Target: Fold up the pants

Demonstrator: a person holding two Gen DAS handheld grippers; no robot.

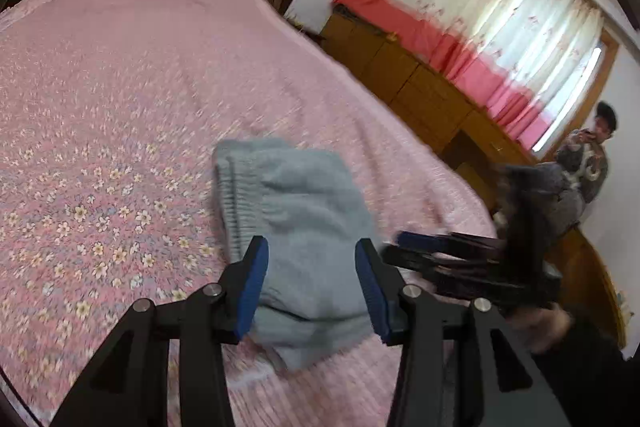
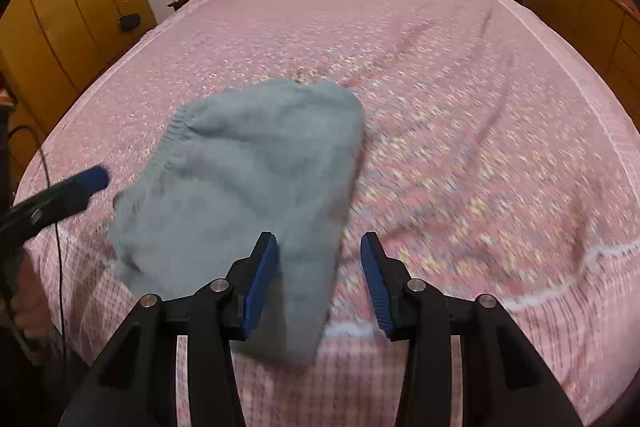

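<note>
Now the grey pants lie folded into a compact bundle on the near part of the pink floral bedspread, elastic waistband on the left edge. Left gripper hangs just above the bundle's near end, fingers apart and empty. Right gripper hovers over the bundle's near right corner — fingers likewise apart, gripping nothing — and both views are motion-blurred.

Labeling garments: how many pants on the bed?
1. Grey pants, folded, on the bed near its foot, below both open grippers. More could be out of view.
</note>
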